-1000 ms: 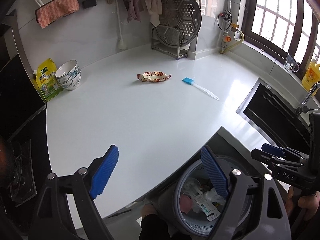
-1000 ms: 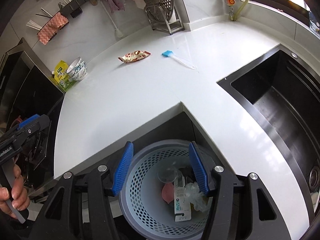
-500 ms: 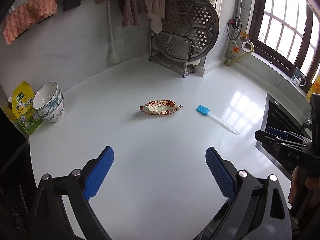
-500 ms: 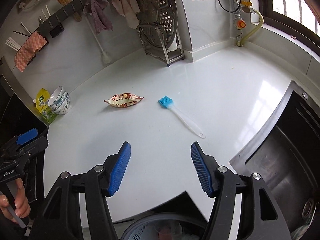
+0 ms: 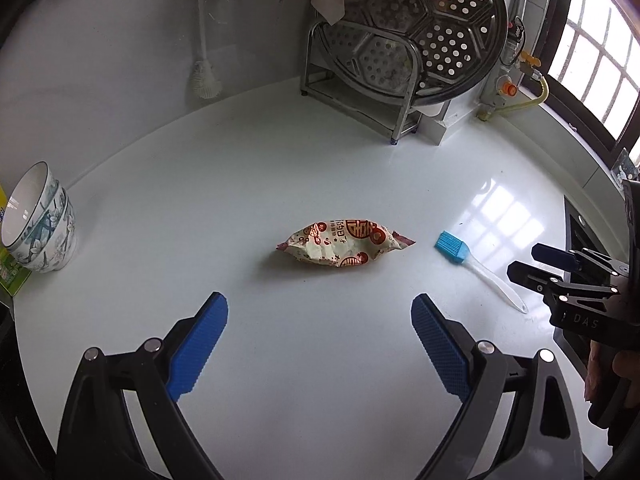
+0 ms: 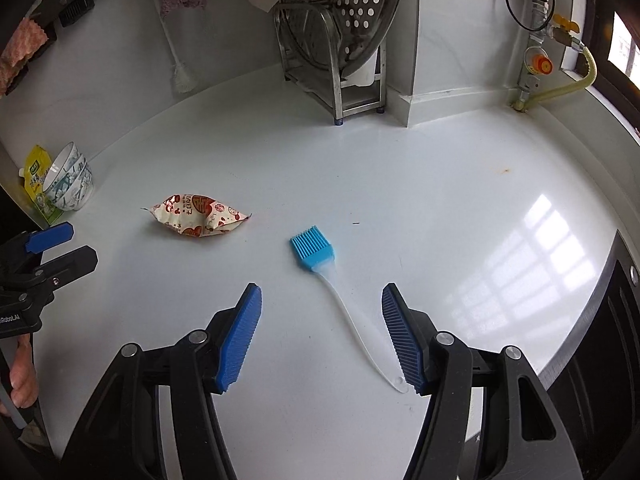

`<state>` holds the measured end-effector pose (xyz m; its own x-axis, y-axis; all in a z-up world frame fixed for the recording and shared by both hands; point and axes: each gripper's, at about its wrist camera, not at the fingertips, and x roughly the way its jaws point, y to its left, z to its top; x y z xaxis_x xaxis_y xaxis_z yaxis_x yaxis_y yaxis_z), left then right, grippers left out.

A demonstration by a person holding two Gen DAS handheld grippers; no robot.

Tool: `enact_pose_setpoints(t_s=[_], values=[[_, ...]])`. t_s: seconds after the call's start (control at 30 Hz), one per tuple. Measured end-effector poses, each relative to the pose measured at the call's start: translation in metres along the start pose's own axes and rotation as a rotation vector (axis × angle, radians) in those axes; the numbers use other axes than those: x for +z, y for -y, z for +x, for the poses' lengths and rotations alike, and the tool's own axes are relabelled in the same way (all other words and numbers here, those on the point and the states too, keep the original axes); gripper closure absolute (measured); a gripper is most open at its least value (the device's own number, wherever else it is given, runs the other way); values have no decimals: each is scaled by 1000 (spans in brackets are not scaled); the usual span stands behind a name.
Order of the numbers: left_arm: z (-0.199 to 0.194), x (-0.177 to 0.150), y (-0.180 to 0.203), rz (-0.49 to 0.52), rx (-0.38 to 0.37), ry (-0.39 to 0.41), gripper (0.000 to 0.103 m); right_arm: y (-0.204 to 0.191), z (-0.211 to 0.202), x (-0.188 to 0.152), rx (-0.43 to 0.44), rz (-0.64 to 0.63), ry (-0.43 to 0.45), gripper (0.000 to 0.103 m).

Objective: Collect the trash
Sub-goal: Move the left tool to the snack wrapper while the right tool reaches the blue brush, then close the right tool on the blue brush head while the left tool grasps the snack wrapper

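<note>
A crumpled red-and-cream snack wrapper lies flat on the white counter; the right wrist view shows the wrapper at centre left. My left gripper hovers just short of it, open, jaws wide and empty. To the wrapper's right lies a blue silicone brush with a clear handle. My right gripper is open over that brush, its handle running between the blue pads without touching them. The trash basket is out of view.
Stacked patterned bowls and a yellow pouch stand at the left edge. A metal rack with a perforated steamer plate stands at the back wall. The black sink lies to the right. A hand holds the left gripper.
Both grippers moved forward from over the trash basket at the counter corner to low over the counter. The wrapper and brush now lie close in front; the basket has left view.
</note>
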<state>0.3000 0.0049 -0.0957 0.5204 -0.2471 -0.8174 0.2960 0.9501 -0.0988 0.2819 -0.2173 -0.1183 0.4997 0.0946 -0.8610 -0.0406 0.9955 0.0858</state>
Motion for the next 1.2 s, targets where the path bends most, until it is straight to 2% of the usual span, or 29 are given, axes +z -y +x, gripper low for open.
enact_pose_setpoints(t_s=[0.27,0.57,0.67,0.77,0.87,0.93,1.03,1.2], values=[[28,13,-6,-26,-18,-27,12,2,42,22,-1,-41,-64,43],[43,15,-8,-48,-15,-52,12,-6,76,34,-27,-139,-117,44],[46,16,-10,-54,-13,-54,12,-7,79,35,-28,-158,-121,47],[47,17,-10,-60,-11,-54,12,-12,82,33,-40,-197,-128,55],[49,18,-8,-61,-10,-55,12,-16,83,34,-35,-218,-120,58],[50,18,-7,-60,-8,-56,12,-19,84,35,-13,-228,-122,68],[50,18,-7,-61,-7,-57,12,-24,84,35,6,-253,-127,77],[56,20,-3,-73,-14,-65,12,-19,82,34,31,-218,-126,80]])
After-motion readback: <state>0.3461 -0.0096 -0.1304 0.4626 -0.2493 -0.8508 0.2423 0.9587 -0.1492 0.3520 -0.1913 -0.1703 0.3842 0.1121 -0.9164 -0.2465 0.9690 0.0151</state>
